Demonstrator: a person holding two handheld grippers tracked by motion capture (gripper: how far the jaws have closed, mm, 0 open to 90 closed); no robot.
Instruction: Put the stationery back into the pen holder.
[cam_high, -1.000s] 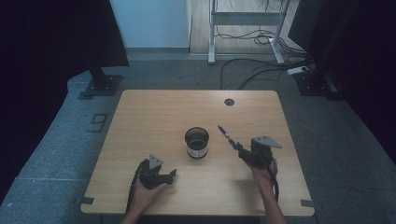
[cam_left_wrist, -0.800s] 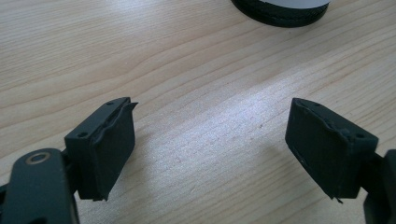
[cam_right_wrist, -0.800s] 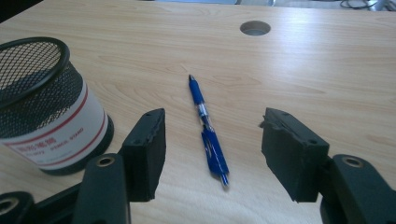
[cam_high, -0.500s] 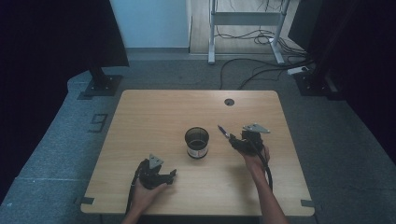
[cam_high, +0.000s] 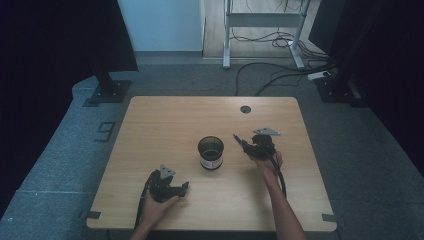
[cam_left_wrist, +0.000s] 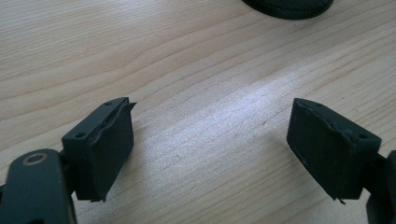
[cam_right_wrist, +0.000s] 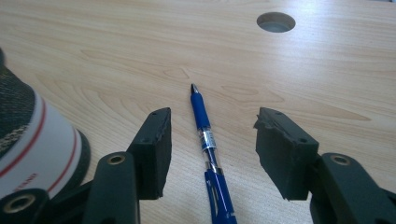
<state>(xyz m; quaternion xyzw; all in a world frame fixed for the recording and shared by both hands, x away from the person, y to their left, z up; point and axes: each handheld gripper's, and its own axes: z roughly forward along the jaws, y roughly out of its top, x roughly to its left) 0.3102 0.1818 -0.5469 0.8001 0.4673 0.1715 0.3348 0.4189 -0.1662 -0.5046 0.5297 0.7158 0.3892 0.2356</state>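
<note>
Pen (cam_right_wrist: 204, 132), blue, flat on the surface (cam_high: 165, 125), which we find lying between the spread jaws of the right tool (cam_right_wrist: 210, 140), untouched. Cup (cam_high: 211, 152) upright mid-surface, just left of that tool. Left tool (cam_left_wrist: 210, 140) near our front edge, jaws apart, holding nothing.

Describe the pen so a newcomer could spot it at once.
Start at the wooden table and find the black mesh cup near its middle. Just right of it, between the open jaws of the right claw, lies the pen: blue, slim, the one long thing there.
</note>
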